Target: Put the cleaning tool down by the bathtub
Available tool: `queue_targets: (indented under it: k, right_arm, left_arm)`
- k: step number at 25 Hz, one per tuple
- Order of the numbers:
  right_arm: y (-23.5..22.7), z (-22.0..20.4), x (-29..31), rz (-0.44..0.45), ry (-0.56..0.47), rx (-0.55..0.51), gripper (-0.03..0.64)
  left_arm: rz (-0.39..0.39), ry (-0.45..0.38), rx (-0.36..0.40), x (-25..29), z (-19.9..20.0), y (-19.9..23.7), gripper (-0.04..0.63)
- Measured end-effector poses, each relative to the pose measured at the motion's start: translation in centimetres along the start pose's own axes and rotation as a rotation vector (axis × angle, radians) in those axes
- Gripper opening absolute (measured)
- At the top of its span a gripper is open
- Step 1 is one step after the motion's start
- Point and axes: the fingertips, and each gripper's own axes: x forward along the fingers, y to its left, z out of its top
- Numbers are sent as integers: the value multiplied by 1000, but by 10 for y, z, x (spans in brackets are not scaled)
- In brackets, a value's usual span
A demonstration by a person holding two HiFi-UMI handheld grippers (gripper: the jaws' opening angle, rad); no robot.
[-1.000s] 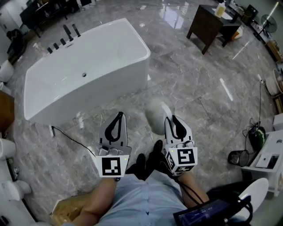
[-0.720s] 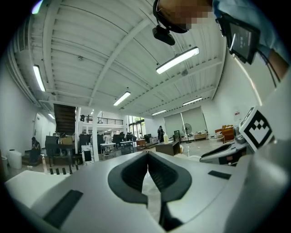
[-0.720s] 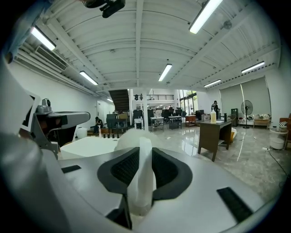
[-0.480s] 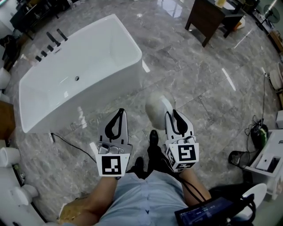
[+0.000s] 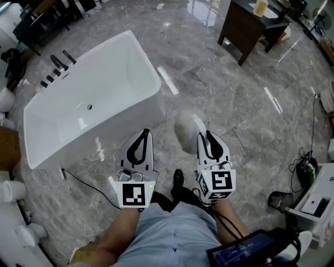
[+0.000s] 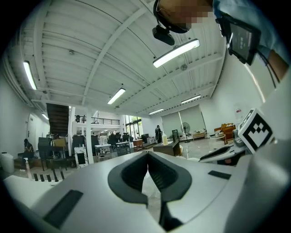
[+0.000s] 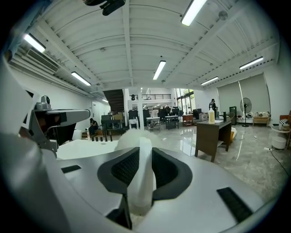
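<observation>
1. The right gripper point(image 5: 204, 137) is clamping the tool point(image 5: 186, 132). In the right gripper view, its white handle point(image 7: 143, 177) is standing upright between the two dark pads, which are pressing on it from both sides.
2. The tool's pale, rounded head is sticking out beyond the jaw tips, up in the air over the floor point(image 5: 235, 104). It is hanging near the tub point(image 5: 88, 104), off the tub's near right corner and not touching it.
3. The left gripper point(image 5: 144, 133) is hovering just beside the right one. Its jaws are meeting at the tips with nothing between them.
4. Each gripper is showing a black-and-white square marker on its cube; no lettering is legible.
5. The floor is glossy grey marble, reflecting the ceiling strip lights.
6. The white tub is standing freely on it, with dark taps along its far rim.
7. A dark counter point(image 5: 245, 26) is standing well apart at the far right, carrying a pale bottle point(image 5: 260, 8).
8. A black cable point(image 5: 83, 172) is trailing across the floor below the tub.
</observation>
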Motion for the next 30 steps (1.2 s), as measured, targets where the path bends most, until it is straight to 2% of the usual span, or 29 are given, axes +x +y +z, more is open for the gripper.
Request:
queue_targets:
  k: [7, 17, 22, 30]
  right_arm:
    - [-32, 29, 21, -10, -44, -18, 97]
    - [-44, 37, 59, -1, -40, -32, 97]
    - [-48, 41, 91, 2, -33, -28, 97]
    - [-68, 50, 171, -11, -10, -20, 95]
  left_arm:
    - [9, -38, 9, 35, 18, -6, 17]
    - [35, -36, 5, 69, 11, 14, 17]
    - [36, -26, -15, 97, 2, 30, 17]
    - [8, 7, -16, 173, -20, 64, 17]
